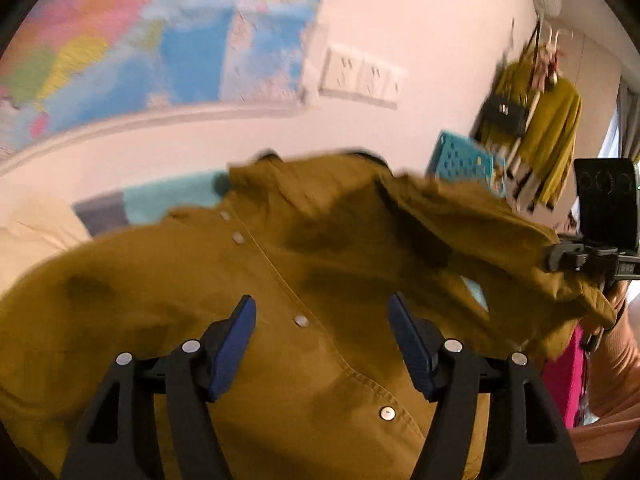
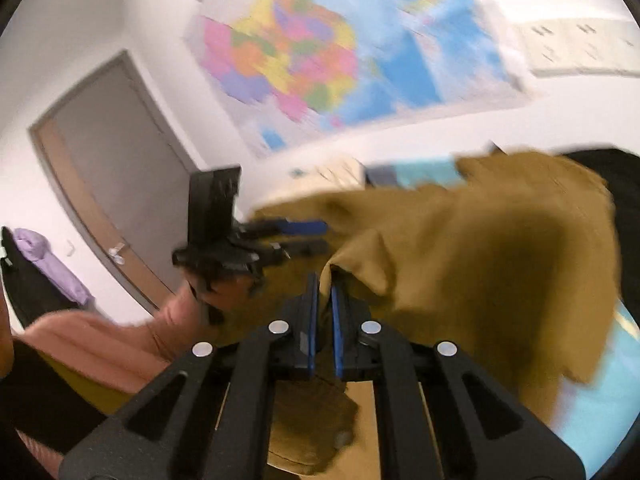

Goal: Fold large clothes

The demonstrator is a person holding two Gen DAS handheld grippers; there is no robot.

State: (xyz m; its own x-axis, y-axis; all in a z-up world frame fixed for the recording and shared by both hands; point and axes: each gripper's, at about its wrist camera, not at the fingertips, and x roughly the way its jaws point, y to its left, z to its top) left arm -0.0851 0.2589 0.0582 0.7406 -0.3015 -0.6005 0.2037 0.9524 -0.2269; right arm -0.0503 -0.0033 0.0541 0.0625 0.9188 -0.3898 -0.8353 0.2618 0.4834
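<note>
Left wrist view shows your left gripper (image 1: 322, 340) with its blue pads (image 1: 234, 346) standing well apart over the front of the mustard button-up shirt (image 1: 200, 300). Nothing lies between them; the snap placket (image 1: 300, 321) runs diagonally underneath, so this hand looks free to take a new hold rather than to carry cloth. The shirt lies spread on the bed, over a pale sheet (image 1: 36, 224) and a teal cloth (image 1: 168, 198), with its far side lifted and bunched toward the right.

That lifted part is explained by your right gripper (image 2: 325, 300): in the right wrist view its fingers are drawn together on a fold of the shirt's edge (image 2: 400, 248), and the fabric rises from the pinch and drapes to the right. Holding the edge that way keeps the cloth off the bed so it can be carried across for a fold. From the same view your left gripper appears side-on, its fingers over the garment beside your pink sleeve (image 2: 120, 336).

Both views are smeared by motion, so I cannot tell whether the pinched piece is a sleeve or a hem.

A wall map (image 1: 140, 28), a teal basket (image 1: 464, 160) and a hanging yellow-green garment (image 1: 556, 136) sit beyond the bed, clear of the work.
</note>
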